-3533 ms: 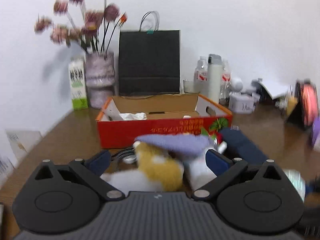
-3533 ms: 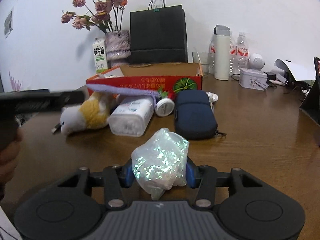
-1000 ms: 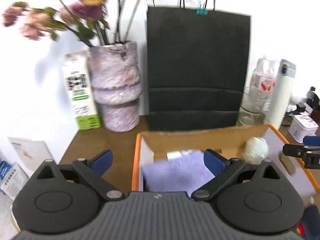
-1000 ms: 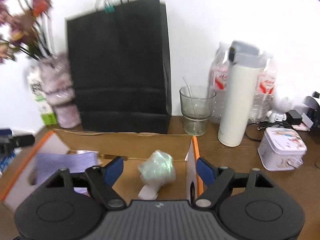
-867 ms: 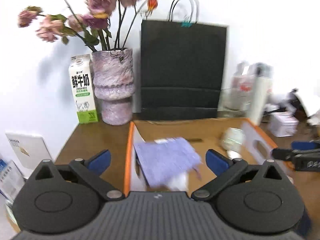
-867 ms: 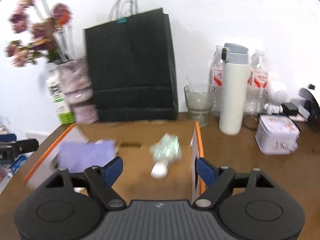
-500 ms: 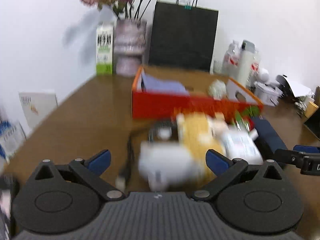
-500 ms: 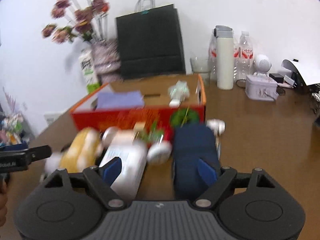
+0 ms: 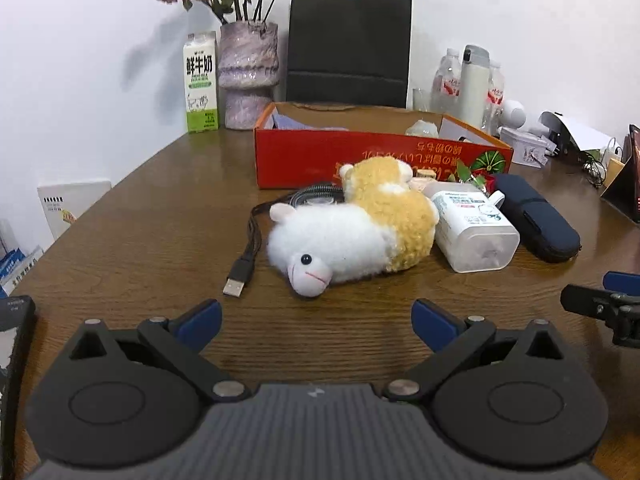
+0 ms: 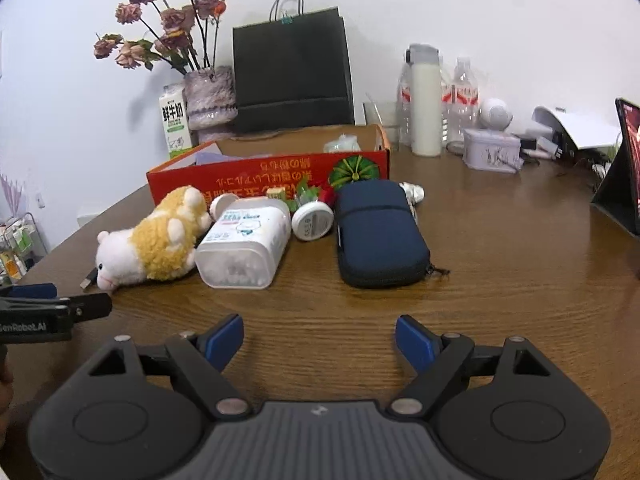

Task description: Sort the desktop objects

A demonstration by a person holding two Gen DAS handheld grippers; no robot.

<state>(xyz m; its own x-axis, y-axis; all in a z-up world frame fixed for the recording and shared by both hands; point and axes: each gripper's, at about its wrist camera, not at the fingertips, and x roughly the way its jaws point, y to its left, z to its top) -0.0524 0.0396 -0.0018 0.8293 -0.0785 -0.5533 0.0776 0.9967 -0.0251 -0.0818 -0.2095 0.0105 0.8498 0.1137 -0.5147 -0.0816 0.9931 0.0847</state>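
A red cardboard box (image 9: pixel 372 159) (image 10: pixel 256 176) stands mid-table; a purple cloth (image 9: pixel 288 122) and a crinkled plastic bag (image 10: pixel 342 143) lie inside. In front of it lie a white-and-yellow plush sheep (image 9: pixel 352 224) (image 10: pixel 154 242), a clear plastic container (image 9: pixel 470 224) (image 10: pixel 244 246), a navy zip case (image 9: pixel 534 216) (image 10: pixel 378 230), a small white round tin (image 10: pixel 312 221) and a black USB cable (image 9: pixel 250 248). My left gripper (image 9: pixel 316 320) is open and empty just short of the sheep. My right gripper (image 10: pixel 319 340) is open and empty short of the container and case.
At the back stand a flower vase (image 9: pixel 248 76), a milk carton (image 9: pixel 201 82), a black paper bag (image 9: pixel 348 46), a white flask (image 10: pixel 424 100), water bottles and a small tin (image 10: pixel 492 154). A tablet (image 10: pixel 624 168) leans at the right edge. Papers sit beyond the table's left edge.
Both grippers let go of the purple cloth and the plastic bag in the box, then pulled back towards the table's near side. Both now hover open in front of the loose objects.
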